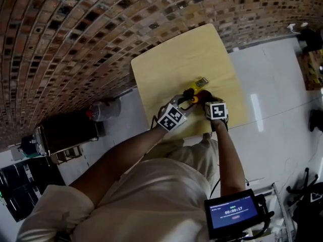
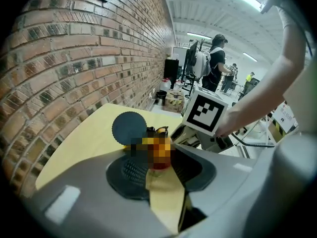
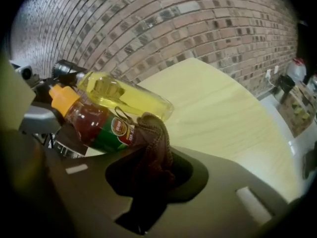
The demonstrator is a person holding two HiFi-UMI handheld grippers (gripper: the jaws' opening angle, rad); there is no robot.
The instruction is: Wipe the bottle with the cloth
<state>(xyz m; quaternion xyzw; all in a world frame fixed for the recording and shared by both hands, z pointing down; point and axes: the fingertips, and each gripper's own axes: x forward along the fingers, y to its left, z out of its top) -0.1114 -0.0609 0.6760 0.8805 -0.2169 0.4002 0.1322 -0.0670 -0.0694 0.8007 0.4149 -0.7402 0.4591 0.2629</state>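
The left gripper's (image 2: 159, 166) fingers are clamped on the red bottle (image 3: 96, 125) near its orange cap, holding it aslant over the tabletop (image 3: 223, 108). To its right, the right gripper's (image 3: 148, 182) fingers pinch the dark cloth (image 3: 151, 152), and the bunched cloth touches the label. Wiping looks just begun. The next move likely calls for rubbing along the body against a firm left grip.
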